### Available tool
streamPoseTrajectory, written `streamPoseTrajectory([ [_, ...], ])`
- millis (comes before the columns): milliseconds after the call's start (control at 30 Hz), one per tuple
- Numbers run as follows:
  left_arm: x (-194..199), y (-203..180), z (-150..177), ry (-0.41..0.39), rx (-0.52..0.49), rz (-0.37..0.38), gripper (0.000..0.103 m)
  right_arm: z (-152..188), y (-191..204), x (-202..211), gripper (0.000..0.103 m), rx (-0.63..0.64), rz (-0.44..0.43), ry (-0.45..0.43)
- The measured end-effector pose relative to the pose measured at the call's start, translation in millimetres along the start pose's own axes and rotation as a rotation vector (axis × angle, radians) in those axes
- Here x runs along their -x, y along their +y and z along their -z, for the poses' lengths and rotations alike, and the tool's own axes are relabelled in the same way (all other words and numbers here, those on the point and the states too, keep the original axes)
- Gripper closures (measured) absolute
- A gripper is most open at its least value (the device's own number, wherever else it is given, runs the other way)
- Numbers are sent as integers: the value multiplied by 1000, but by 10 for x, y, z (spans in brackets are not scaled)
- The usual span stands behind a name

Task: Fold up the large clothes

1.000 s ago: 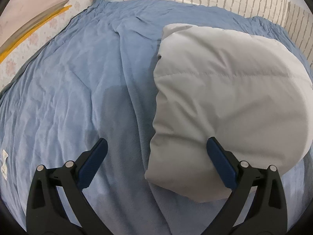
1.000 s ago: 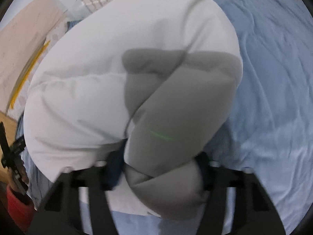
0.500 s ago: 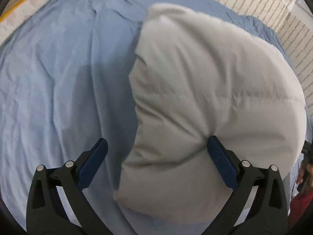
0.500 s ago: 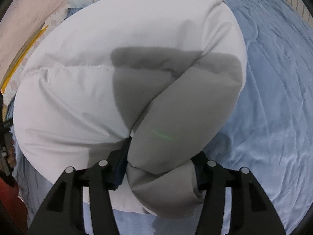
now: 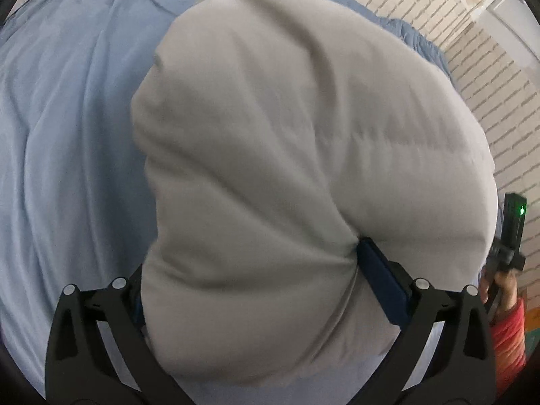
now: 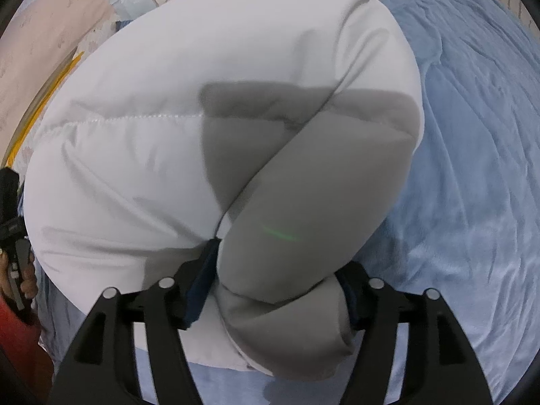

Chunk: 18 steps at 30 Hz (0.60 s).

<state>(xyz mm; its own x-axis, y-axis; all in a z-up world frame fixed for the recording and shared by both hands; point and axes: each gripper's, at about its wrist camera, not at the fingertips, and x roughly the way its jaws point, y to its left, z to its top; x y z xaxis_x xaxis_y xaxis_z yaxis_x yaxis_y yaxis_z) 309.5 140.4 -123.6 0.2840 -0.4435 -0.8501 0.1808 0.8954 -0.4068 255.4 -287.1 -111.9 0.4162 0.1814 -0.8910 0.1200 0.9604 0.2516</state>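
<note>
A wrinkled blue bedsheet is covering the bed, with white brick-pattern wall behind. The puffy grey-white down jacket is lying folded in a bulky mound mid-bed, its near edge hiding the sheet beneath and part of both grippers' pads. A stitched quilting seam is running across it. The left gripper is pointing steeply down, jaws spread wide around the jacket's near bulge; whether the pads are pressing is unclear. The right gripper, jaws just been opening, is straddling a rolled grey fold, pads touching it.
</note>
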Motion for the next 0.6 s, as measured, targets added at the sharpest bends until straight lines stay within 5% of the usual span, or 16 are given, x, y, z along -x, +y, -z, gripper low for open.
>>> streamPoseTrajectory([
  [100,-20,-63,-41,3,-24,-30,7,-5,-100,-12,29,-39,-26,1],
  [233,92,-187,25,-12,-62,-70,29,13,-144,-8,32,-79,-61,-14],
  [400,181,-371,-8,-21,-70,-147,44,-31,-149,158,66,-65,-70,-45],
  [533,364,-600,34,-73,-129,-183,70,-128,-3,435,83,39,-29,-122],
  [600,457,-684,9,-78,-123,-176,73,-183,111,659,88,115,-1,-188],
])
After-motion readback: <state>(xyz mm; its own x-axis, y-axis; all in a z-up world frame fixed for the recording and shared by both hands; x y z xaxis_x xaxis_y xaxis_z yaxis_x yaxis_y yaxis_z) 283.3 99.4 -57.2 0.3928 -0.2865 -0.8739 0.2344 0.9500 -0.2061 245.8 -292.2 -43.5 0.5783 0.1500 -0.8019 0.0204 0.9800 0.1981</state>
